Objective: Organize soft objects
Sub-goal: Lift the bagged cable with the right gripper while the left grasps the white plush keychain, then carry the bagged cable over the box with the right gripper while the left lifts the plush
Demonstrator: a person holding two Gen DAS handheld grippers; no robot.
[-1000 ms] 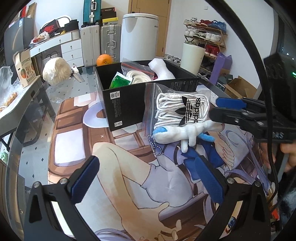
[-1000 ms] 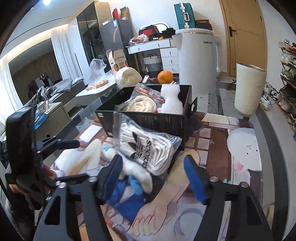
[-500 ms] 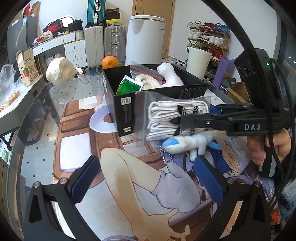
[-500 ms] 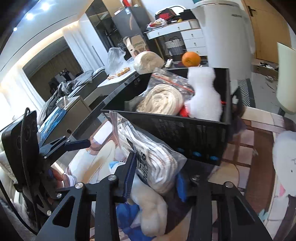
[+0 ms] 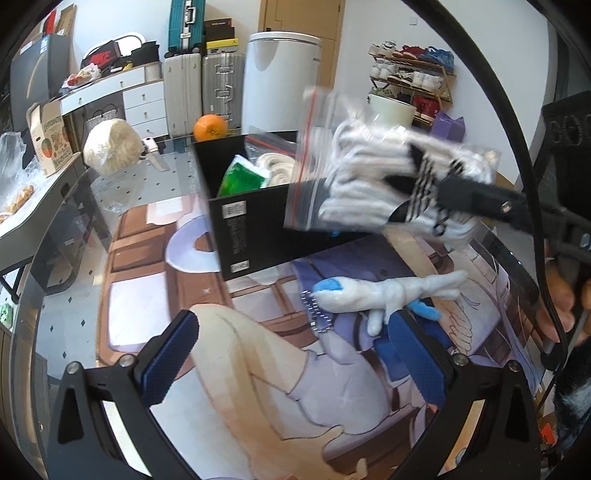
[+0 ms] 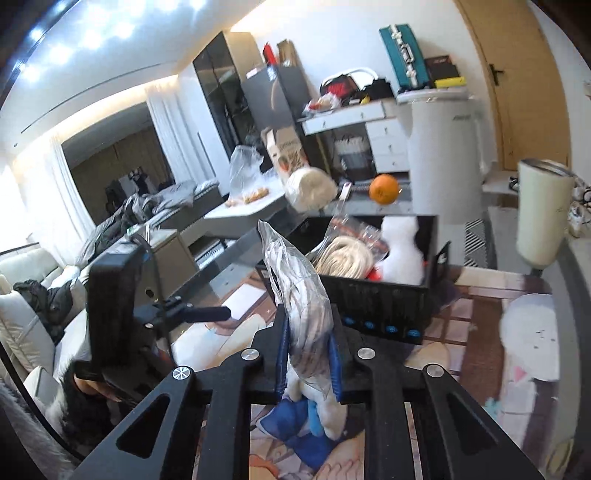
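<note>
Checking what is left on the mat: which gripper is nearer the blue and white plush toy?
Left. The left gripper hangs open just in front of the plush toy, while the right gripper, clamping the bag of socks, is lifted above it.

- A lived-in home is shown — an open room joining an entry area and a lounge.
- A shoe rack (image 5: 410, 79) filled with sneakers is seen against the wall near a wooden door (image 5: 299, 22).
- Suitcases (image 5: 203, 88) are stood upright beside a white drawer unit (image 5: 142, 101) piled with bags.
- A white sofa (image 6: 33, 314) with dark clothing thrown over it and long curtains (image 6: 166, 136) are seen in the right wrist view.
- Household clutter is spread about — an orange (image 5: 209, 127), a printed fruit carton (image 5: 51, 138), a tall white appliance (image 5: 280, 77).
- The tabletop (image 5: 155, 184) is covered by a cartoon-printed mat (image 5: 258, 387).
</note>
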